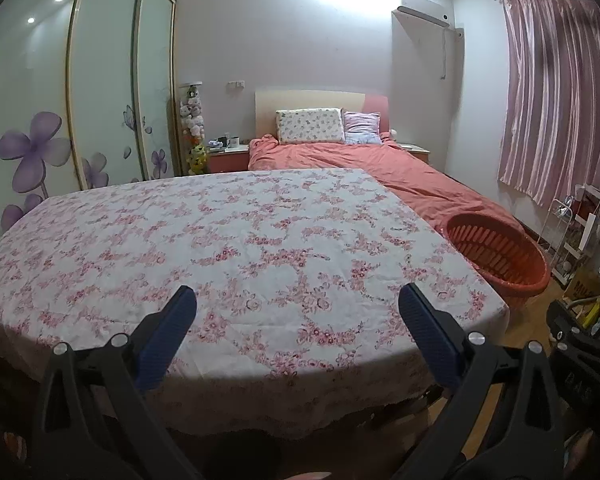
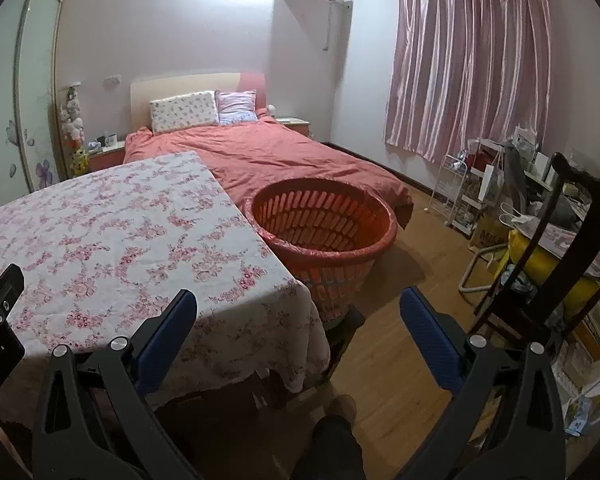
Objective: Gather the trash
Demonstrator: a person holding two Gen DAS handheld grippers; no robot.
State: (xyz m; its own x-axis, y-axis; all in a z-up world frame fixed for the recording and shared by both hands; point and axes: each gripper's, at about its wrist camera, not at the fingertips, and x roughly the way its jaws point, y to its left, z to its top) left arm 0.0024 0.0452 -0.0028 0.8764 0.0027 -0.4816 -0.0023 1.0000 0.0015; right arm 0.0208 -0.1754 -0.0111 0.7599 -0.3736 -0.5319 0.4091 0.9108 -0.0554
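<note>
A red slatted plastic basket stands at the right edge of the table; it also shows in the left wrist view. A table with a pink floral cloth fills the foreground and shows no trash on it. My left gripper is open and empty above the table's near edge. My right gripper is open and empty, over the table's near right corner, in front of the basket. The basket's inside looks empty as far as it shows.
A bed with a red cover lies behind the table. A wardrobe stands on the left. Pink curtains, a white rack, a dark chair and clutter line the right side. Wooden floor lies right of the table.
</note>
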